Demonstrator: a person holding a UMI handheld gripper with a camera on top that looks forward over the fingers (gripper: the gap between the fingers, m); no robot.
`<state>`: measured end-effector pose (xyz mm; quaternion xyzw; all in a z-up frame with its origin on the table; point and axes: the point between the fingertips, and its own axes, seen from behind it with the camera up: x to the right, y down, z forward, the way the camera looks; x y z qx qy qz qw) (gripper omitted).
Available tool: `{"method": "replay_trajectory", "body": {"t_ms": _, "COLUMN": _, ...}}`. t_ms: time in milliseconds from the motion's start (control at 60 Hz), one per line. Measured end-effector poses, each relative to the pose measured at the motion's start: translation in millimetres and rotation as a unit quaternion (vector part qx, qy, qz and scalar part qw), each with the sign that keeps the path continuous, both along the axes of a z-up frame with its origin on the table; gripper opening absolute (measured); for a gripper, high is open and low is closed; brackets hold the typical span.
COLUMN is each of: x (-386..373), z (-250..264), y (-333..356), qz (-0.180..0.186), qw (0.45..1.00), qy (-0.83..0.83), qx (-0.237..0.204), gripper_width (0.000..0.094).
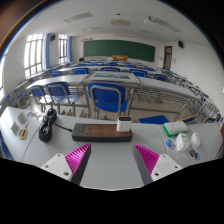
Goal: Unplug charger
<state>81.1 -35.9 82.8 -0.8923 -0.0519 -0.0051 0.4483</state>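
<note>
A dark power strip (100,131) lies across the white desk (110,165) beyond my fingers. A white charger (124,125) stands plugged into its right end. A black cable bundle (47,124) lies left of the strip. My gripper (112,160) is open, its magenta pads (77,157) spread wide with only bare desk between them. The strip and charger sit a little ahead of the fingertips, apart from them.
A blue object (154,119) and a white and green box (176,128) lie to the right of the charger, with small items (186,143) nearer. Blue chairs (105,98) and rows of desks fill the classroom behind, and a green board (118,50) hangs on the far wall.
</note>
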Motion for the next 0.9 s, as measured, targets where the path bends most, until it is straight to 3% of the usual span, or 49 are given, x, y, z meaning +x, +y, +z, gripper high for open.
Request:
{"method": "replay_trajectory", "body": {"t_ms": 133, "x": 28.9, "z": -15.4, "y": 81.8, "qz": -0.034, "qw": 0.999, "qy": 0.025, "qx": 0.020, "gripper_width": 0.0849}}
{"method": "replay_trajectory", "body": {"t_ms": 283, "x": 39.9, "z": -40.6, "y": 144.8, "qz": -0.042, "qw": 0.998, "qy": 0.026, "qx": 0.035, "gripper_width": 0.0795}}
{"method": "replay_trajectory", "body": {"t_ms": 350, "x": 35.8, "z": -53.4, "y": 157.8, "qz": -0.036, "qw": 0.999, "qy": 0.023, "qx": 0.031, "gripper_width": 0.0680}}
{"method": "replay_trajectory", "body": {"t_ms": 417, "x": 39.5, "z": -58.7, "y": 166.1, "qz": -0.041, "qw": 0.998, "qy": 0.011, "qx": 0.035, "gripper_width": 0.0438}}
{"method": "replay_trajectory", "body": {"t_ms": 583, "x": 38.5, "z": -57.3, "y": 165.3, "qz": -0.036, "qw": 0.998, "qy": 0.020, "qx": 0.039, "gripper_width": 0.0259}}
{"method": "replay_trajectory", "body": {"t_ms": 667, "x": 40.1, "z": -56.1, "y": 167.3, "qz": -0.043, "qw": 0.998, "qy": 0.022, "qx": 0.033, "gripper_width": 0.0226}}
{"method": "replay_trajectory", "body": {"t_ms": 700, "x": 39.8, "z": -47.3, "y": 167.9, "qz": -0.044, "qw": 0.998, "qy": 0.030, "qx": 0.039, "gripper_width": 0.0227}}
{"method": "replay_trajectory", "body": {"t_ms": 817, "x": 53.8, "z": 109.3, "y": 170.3, "qz": -0.027, "qw": 0.983, "qy": 0.026, "qx": 0.181, "gripper_width": 0.0223}}
{"method": "replay_trajectory", "body": {"t_ms": 900, "x": 72.4, "z": 172.1, "y": 168.4, "qz": -0.035, "qw": 0.973, "qy": 0.047, "qx": 0.225, "gripper_width": 0.0222}}
